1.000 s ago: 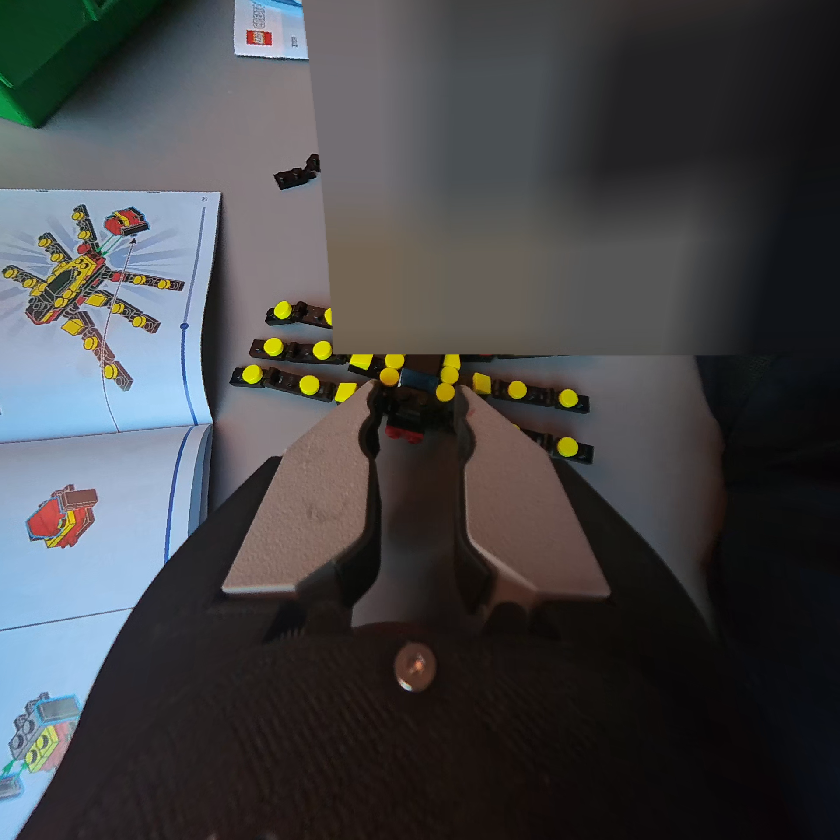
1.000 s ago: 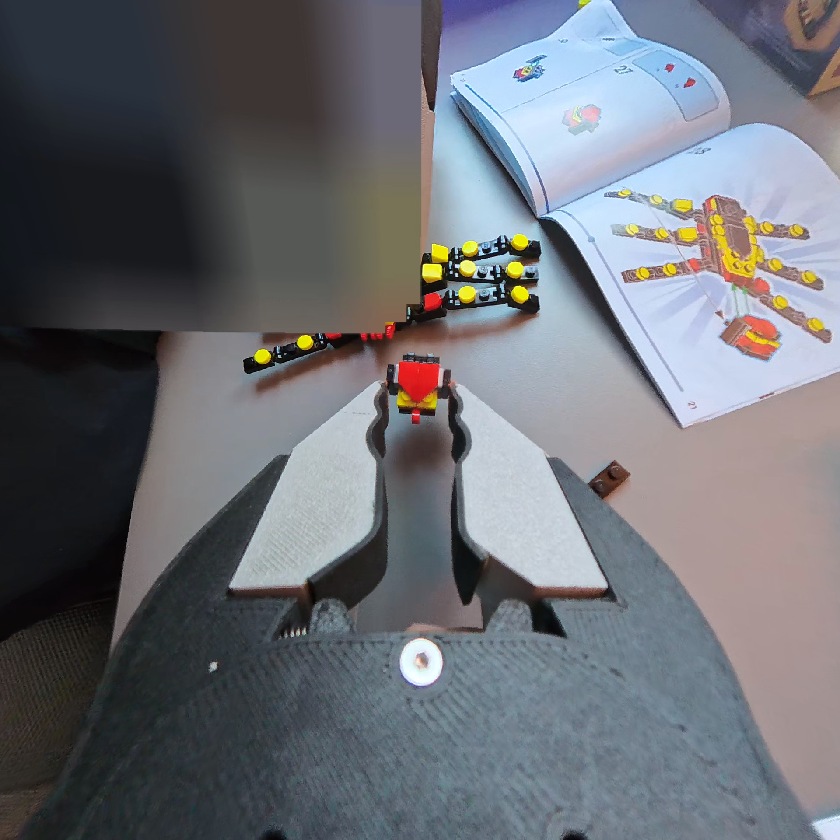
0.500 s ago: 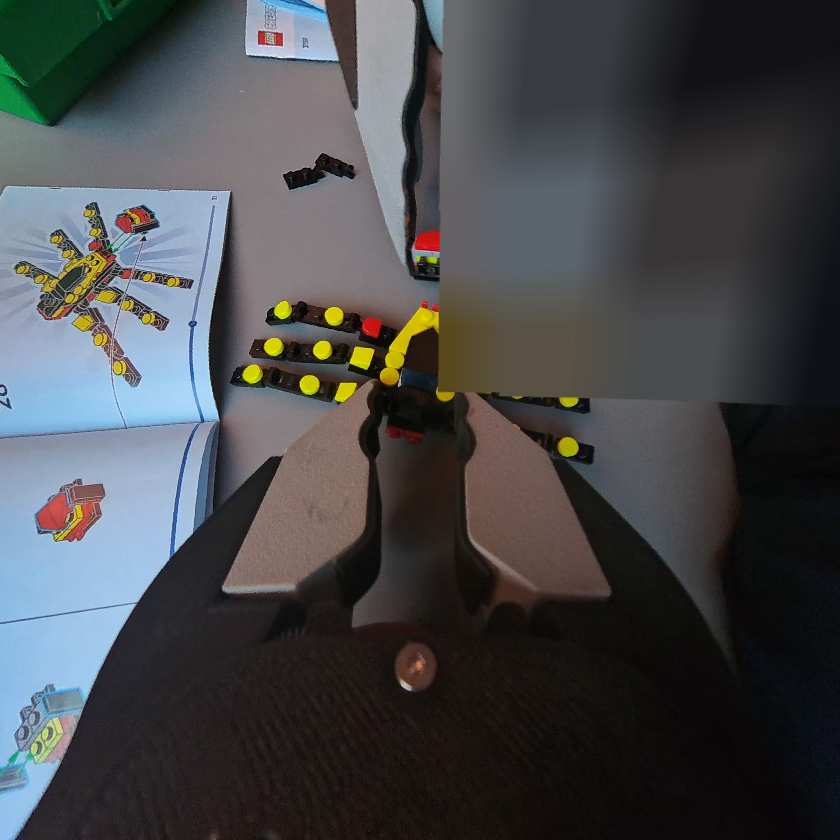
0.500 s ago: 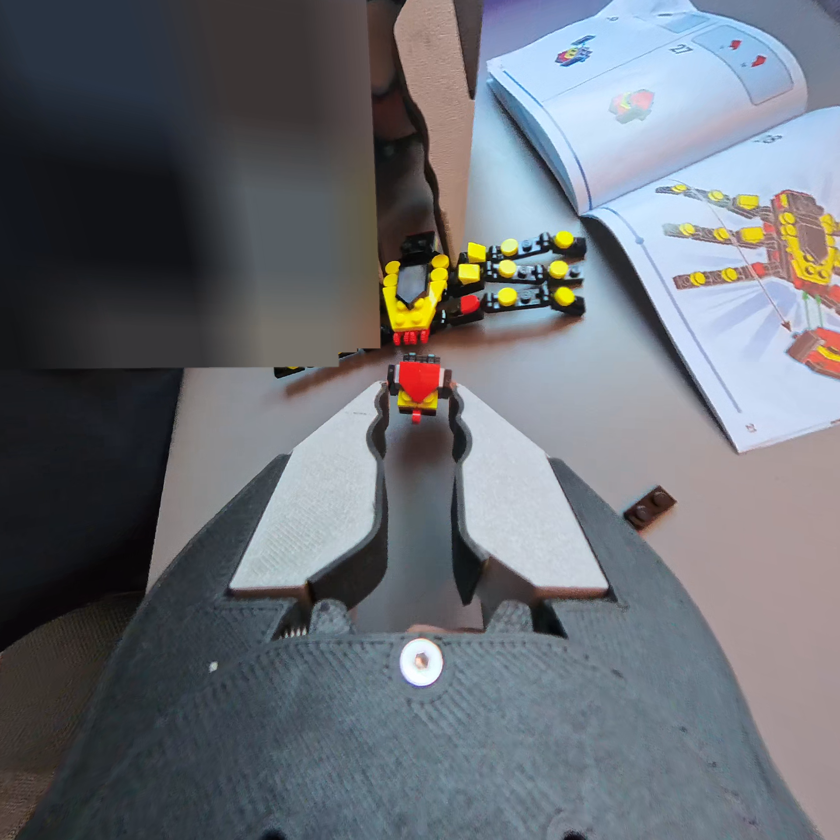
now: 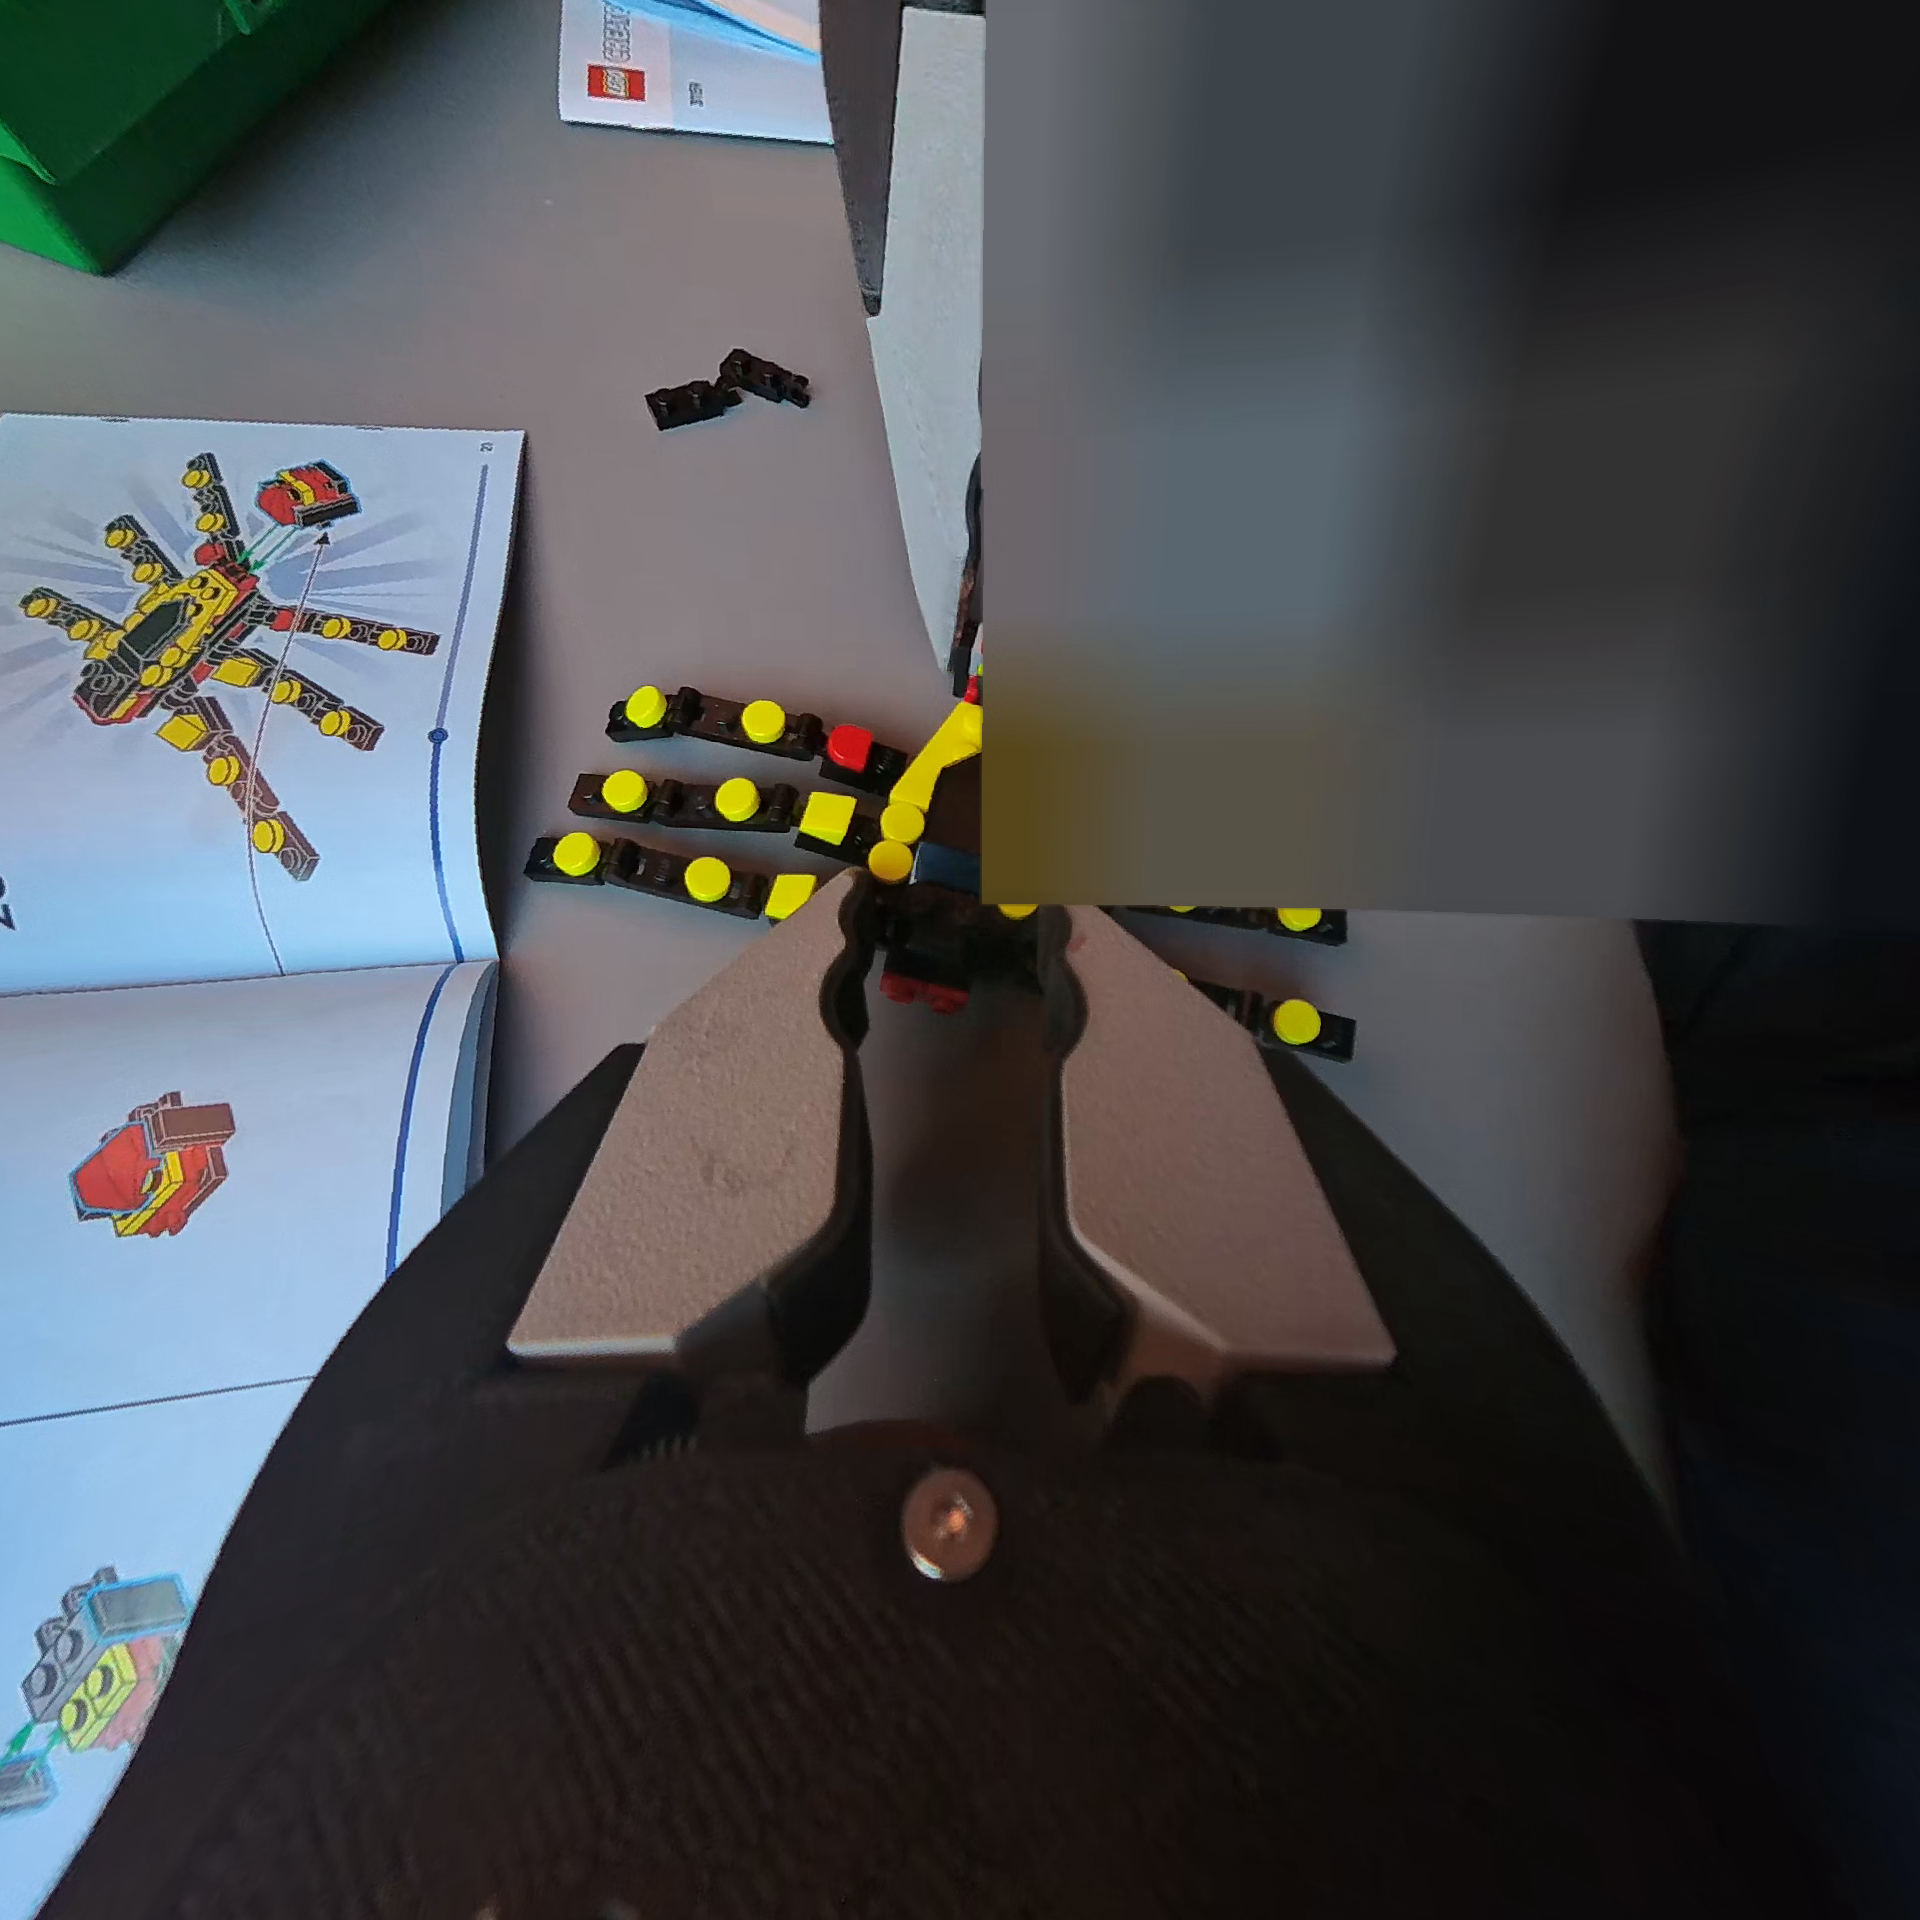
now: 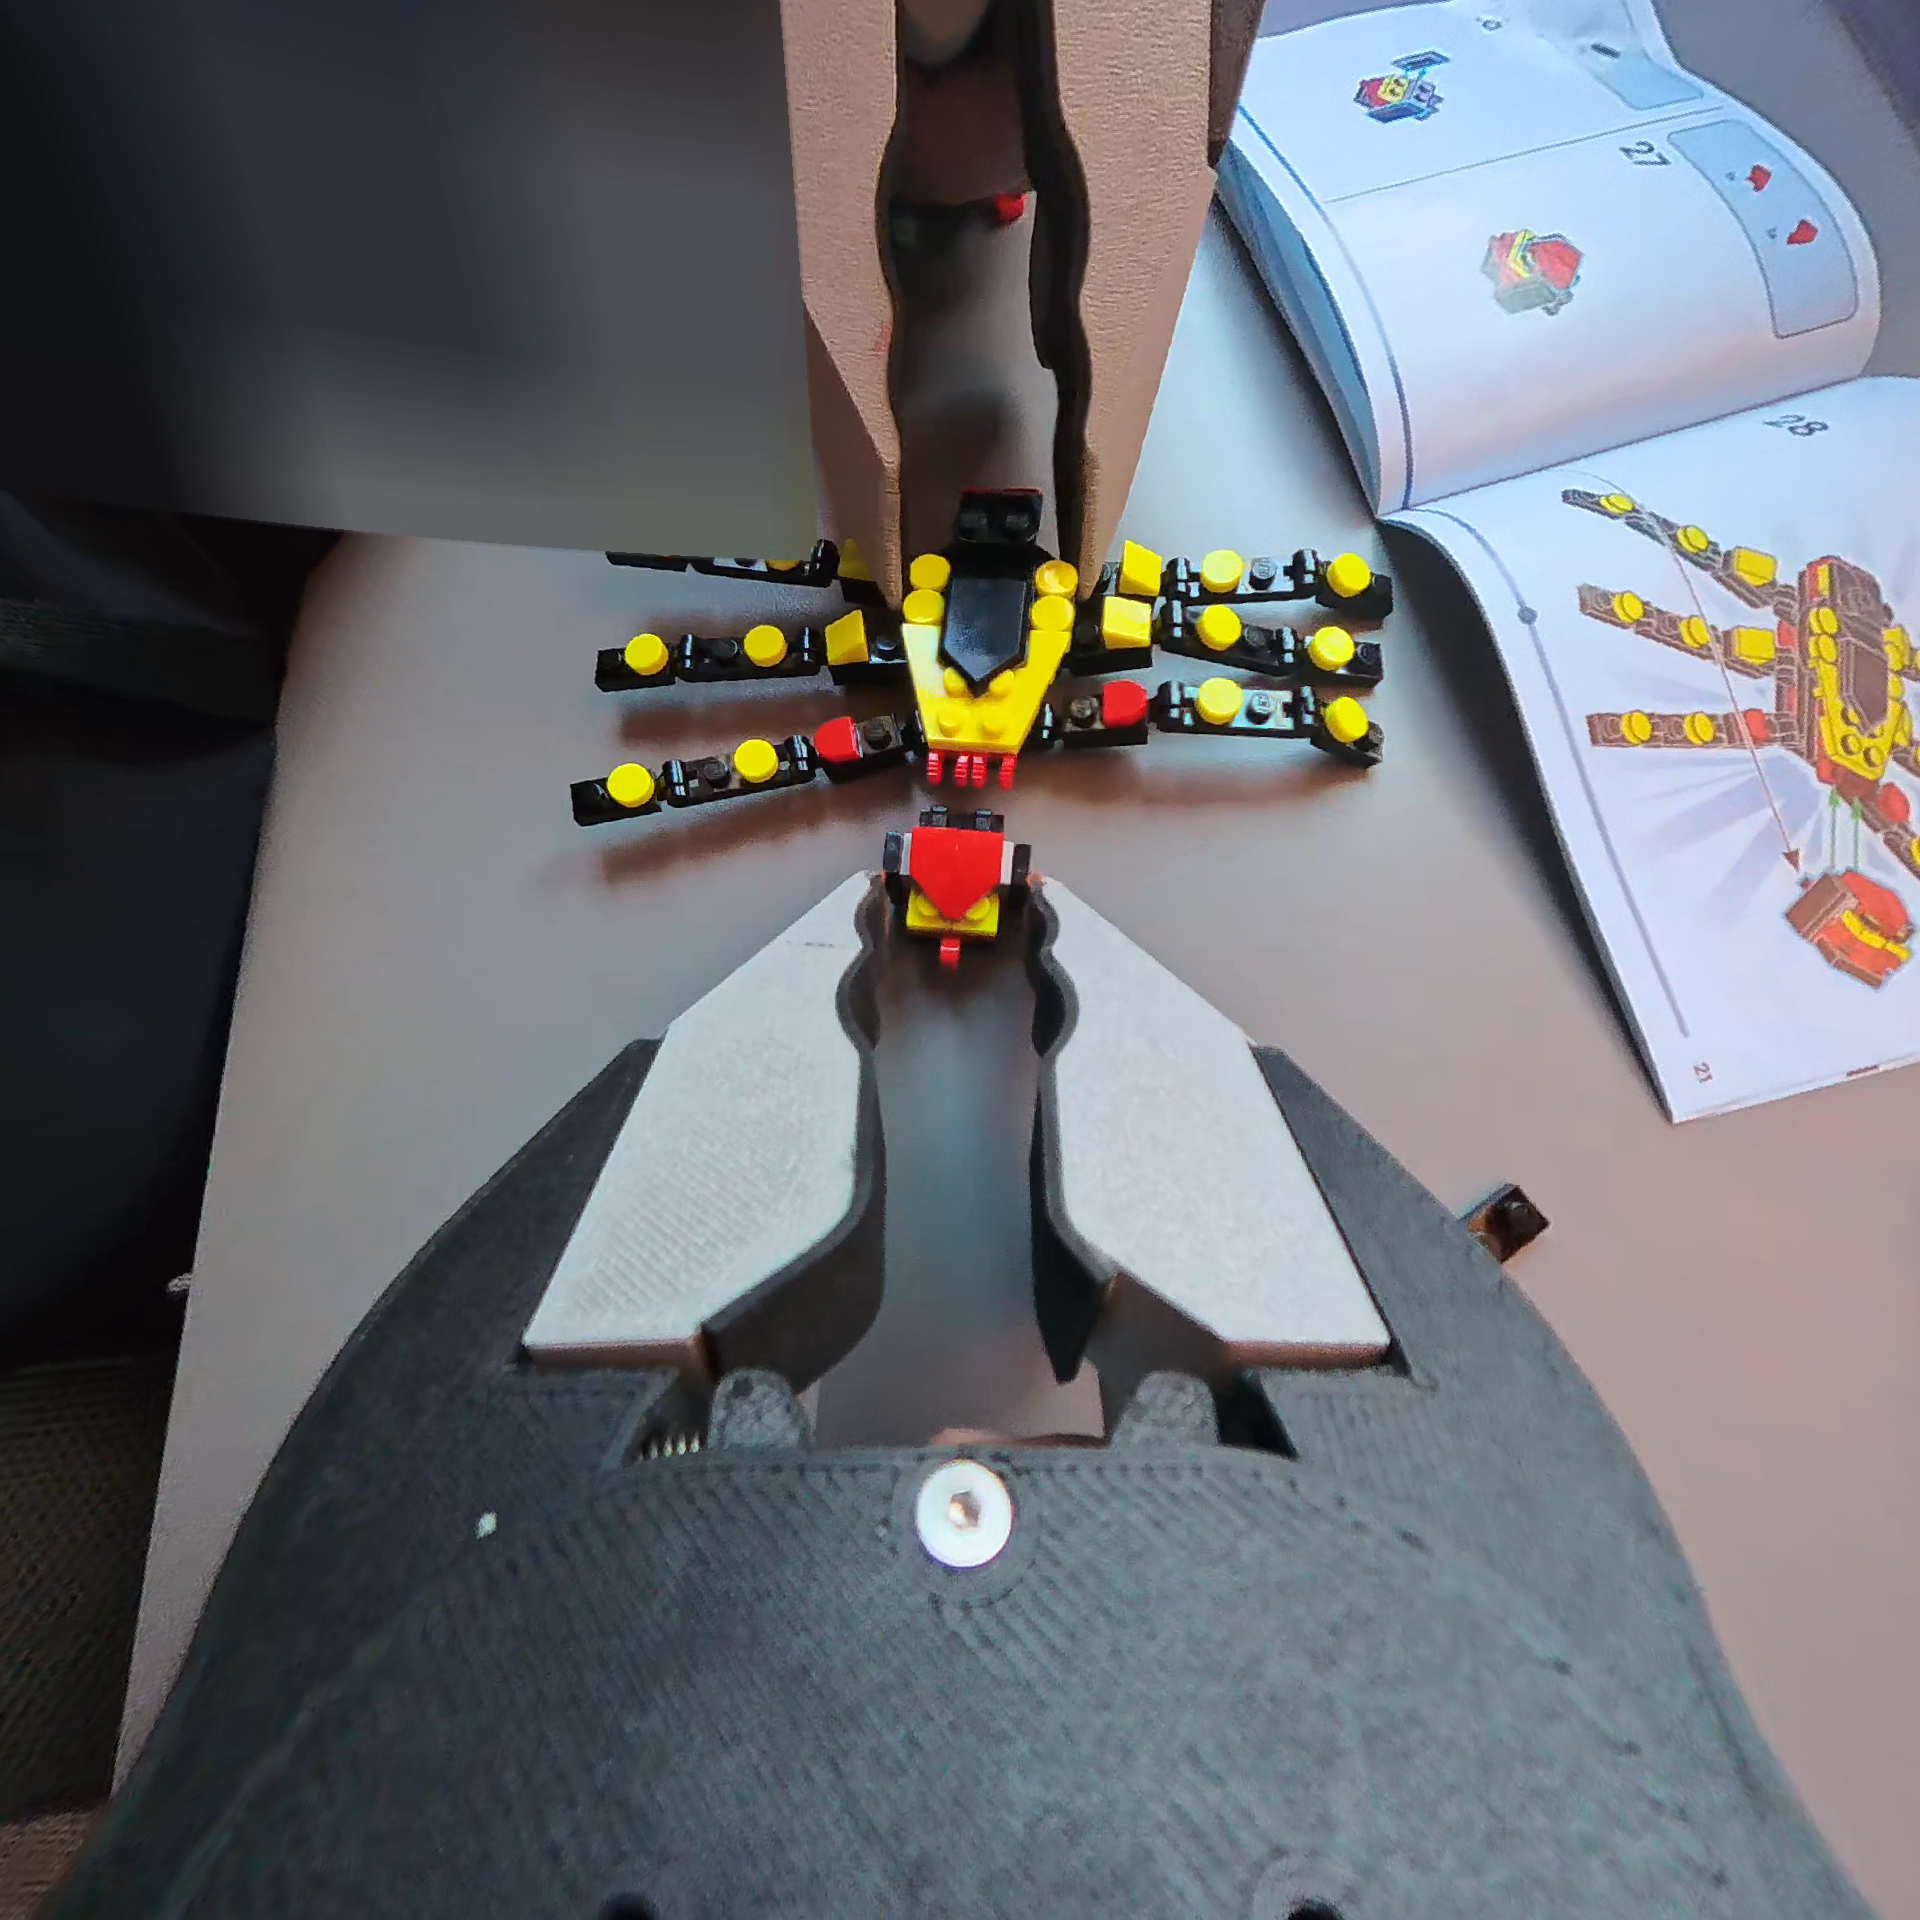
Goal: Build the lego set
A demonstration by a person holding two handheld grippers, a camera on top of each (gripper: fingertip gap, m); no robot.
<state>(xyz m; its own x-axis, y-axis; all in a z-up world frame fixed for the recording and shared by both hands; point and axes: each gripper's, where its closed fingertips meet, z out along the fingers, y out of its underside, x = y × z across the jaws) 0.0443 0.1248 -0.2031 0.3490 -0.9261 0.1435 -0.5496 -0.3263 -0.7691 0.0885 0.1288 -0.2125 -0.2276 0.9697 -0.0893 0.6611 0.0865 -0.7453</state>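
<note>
A black and yellow Lego spider (image 6: 982,665) with studded legs lies on the grey table. My left gripper (image 5: 948,925) is shut on its black and red rear end; it comes in from the top of the right wrist view (image 6: 987,582). My right gripper (image 6: 954,899) is shut on a small red and yellow sub-assembly (image 6: 951,878) and holds it just short of the spider's red front prongs, with a small gap. In the left wrist view one right gripper finger (image 5: 914,468) shows beyond the spider's legs (image 5: 707,800); a blurred patch hides the rest.
An open instruction booklet (image 5: 239,727) lies beside the spider and also shows in the right wrist view (image 6: 1662,623). A green box (image 5: 125,125) and a second leaflet (image 5: 696,73) are farther off. Two loose black pieces (image 5: 727,387) and a small brown plate (image 6: 1507,1221) lie on the table. The tips of one gripper are about 6 cm away from the tips of the other.
My right gripper has carried the red and yellow sub-assembly in toward the spider, now lined up close to its front. My left gripper has kept its hold on the spider's rear.
</note>
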